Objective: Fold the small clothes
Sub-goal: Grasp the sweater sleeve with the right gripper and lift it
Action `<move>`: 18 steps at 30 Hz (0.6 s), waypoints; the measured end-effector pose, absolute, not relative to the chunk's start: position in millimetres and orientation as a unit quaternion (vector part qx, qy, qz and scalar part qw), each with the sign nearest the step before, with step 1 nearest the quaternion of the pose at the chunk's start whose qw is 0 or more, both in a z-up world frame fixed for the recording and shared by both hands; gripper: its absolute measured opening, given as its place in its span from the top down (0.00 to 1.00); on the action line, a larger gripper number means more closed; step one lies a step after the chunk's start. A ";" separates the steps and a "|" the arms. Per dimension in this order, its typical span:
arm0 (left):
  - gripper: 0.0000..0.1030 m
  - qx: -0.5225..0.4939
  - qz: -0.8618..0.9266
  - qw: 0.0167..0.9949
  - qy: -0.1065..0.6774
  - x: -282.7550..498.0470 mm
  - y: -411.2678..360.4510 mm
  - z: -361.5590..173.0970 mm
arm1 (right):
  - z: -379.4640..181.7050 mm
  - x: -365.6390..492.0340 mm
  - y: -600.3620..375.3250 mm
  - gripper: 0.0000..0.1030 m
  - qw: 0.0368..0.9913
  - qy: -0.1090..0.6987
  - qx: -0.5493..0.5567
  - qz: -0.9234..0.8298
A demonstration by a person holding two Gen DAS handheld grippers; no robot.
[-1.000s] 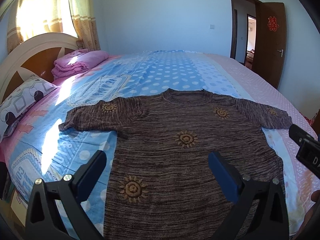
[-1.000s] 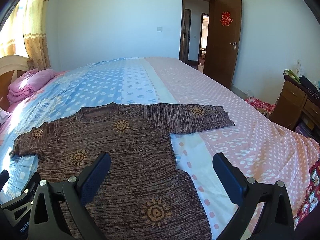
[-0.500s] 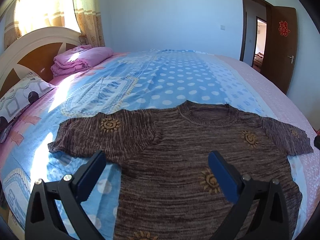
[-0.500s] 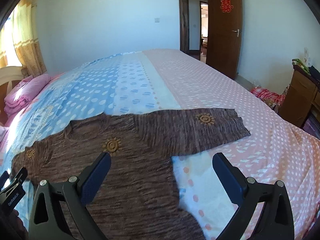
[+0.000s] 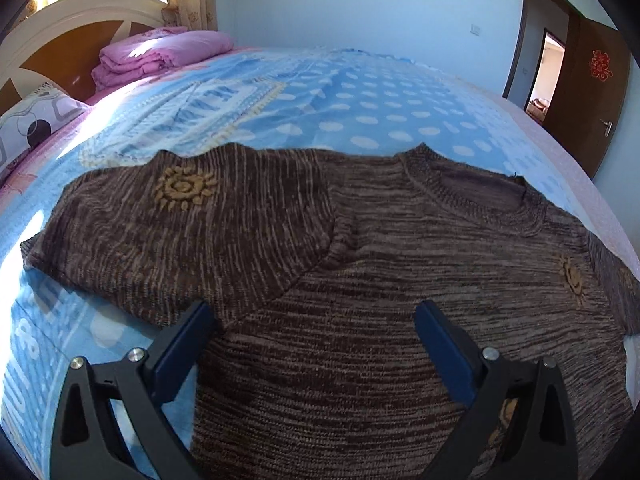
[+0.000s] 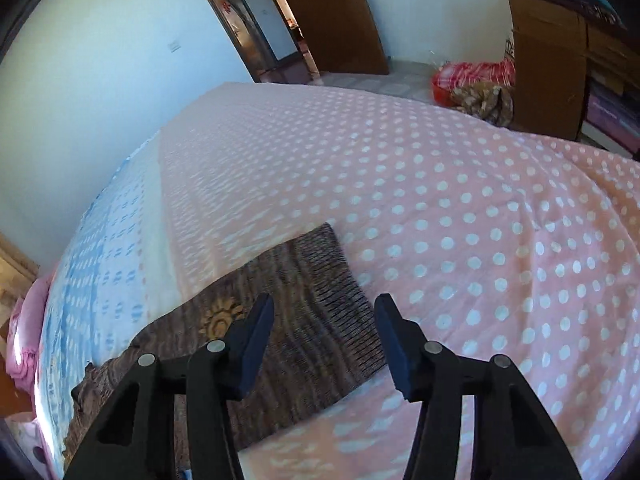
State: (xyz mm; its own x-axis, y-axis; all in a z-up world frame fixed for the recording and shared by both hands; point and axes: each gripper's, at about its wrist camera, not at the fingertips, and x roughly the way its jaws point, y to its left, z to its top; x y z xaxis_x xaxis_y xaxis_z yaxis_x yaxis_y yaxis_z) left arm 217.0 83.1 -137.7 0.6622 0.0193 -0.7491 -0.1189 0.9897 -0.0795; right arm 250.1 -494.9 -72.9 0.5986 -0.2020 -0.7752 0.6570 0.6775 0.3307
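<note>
L gripper (image 5: 312, 344) wide open over sweater (image 5: 360, 280); R gripper (image 6: 324, 328) closing (nothing pinched) over sleeve (image 6: 316, 292).

Red double-happiness character on the brown door (image 5: 601, 65) — legible. Large pale numerals on the blue bedspread (image 5: 25, 340) near the lower left edge — apparently "8", partly cut off.

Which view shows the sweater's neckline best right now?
The left wrist view. The ribbed round neckline lies in full sight there on the brown sweater, spread flat on the bed. The right wrist view shows only one sleeve with its cuff; the neckline is out of frame.
</note>
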 end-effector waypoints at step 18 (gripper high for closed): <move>0.00 -0.040 0.056 0.904 0.422 223.1 78.8 -144.4 | -53.1 284.7 -477.6 0.93 0.870 0.375 0.196 -0.253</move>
State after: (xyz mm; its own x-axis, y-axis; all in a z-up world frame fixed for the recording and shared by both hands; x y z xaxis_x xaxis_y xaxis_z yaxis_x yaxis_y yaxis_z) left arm 223.1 78.8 -144.4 0.6377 0.0676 -0.7673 -0.1350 0.9905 -0.0250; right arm 284.7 -477.6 -53.1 0.5904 -0.2932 -0.7520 0.5878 0.7947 0.1516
